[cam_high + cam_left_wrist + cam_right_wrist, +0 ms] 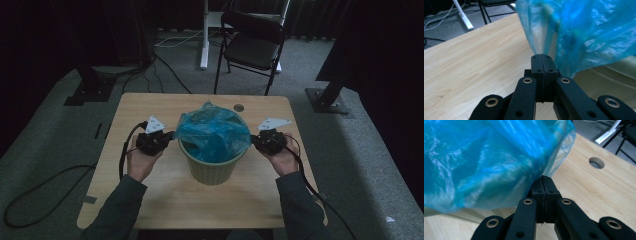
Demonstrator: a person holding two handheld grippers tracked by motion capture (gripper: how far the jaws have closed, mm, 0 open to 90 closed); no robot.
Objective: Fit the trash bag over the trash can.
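Note:
A pale green bin [212, 171] stands mid-table, lined with a thin blue plastic bag [212, 131] that billows above its rim. My left gripper [172, 135] is at the bin's left side, my right gripper [254, 140] at its right side, each held in a hand. In the left gripper view the black jaws [541, 57] meet, pinching the edge of the bag [586, 30] above the bin's rim [606, 80]. In the right gripper view the jaws [543, 178] are likewise pressed together on the bag's film [486, 157].
The wooden table [165, 200] has a round hole [239, 107] behind the bin. A black folding chair [252, 42] stands beyond the far edge. Dark stand bases sit on the carpet at left [90, 90] and right [327, 97], with cables on the floor.

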